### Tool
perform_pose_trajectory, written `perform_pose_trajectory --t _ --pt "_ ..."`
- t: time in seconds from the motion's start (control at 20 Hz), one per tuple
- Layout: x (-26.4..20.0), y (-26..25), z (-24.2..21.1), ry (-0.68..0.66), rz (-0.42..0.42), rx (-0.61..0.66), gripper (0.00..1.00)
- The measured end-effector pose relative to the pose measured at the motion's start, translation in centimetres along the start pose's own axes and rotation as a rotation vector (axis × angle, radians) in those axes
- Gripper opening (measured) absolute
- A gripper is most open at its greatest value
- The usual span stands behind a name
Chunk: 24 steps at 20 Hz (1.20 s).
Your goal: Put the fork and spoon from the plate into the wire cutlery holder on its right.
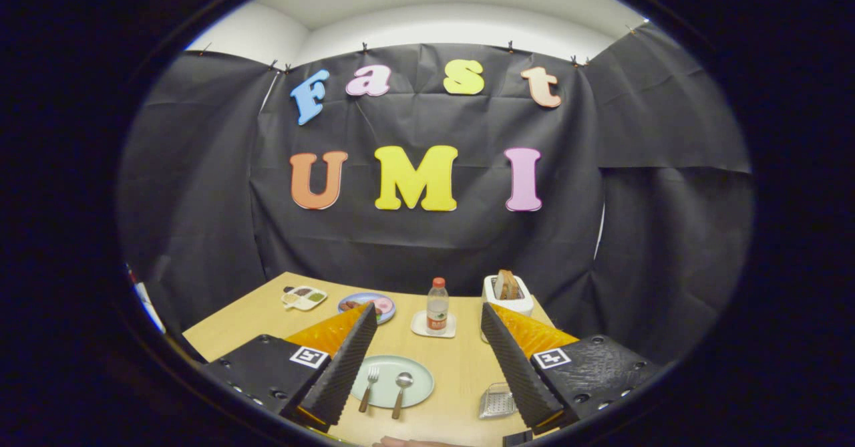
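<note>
A pale green plate (pixel 415 374) lies on the wooden table between my two fingers, well below them. On it lie a fork (pixel 369 387) and, to its right, a spoon (pixel 401 392), both with wooden handles pointing toward me. The wire cutlery holder (pixel 497 400) stands on the table just right of the plate, partly hidden by my right finger (pixel 518 367). My gripper (pixel 427 360) hangs open high above the table, with nothing between its fingers.
Beyond the plate stand a water bottle (pixel 437 305) on a white coaster, a white toaster (pixel 507 293) with bread to the right, a blue plate of food (pixel 367 305), and a small divided dish (pixel 304 296) to the left. The black cloth walls close off the table.
</note>
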State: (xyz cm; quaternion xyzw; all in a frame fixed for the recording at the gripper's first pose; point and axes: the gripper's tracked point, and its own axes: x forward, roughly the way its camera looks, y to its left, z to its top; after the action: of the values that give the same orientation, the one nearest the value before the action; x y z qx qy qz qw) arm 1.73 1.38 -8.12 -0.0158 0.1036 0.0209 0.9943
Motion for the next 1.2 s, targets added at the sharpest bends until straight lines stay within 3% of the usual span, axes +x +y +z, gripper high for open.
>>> perform_pose_trajectory --t 0.5,0.95,1.2 --pt "7.3 2.0 -13.6 0.304 -0.033 0.063 0.95" --pt "10.7 5.1 -24.9 0.571 -0.003 0.002 0.93" --pt "12.4 6.3 -28.7 0.672 -0.004 0.02 0.73"
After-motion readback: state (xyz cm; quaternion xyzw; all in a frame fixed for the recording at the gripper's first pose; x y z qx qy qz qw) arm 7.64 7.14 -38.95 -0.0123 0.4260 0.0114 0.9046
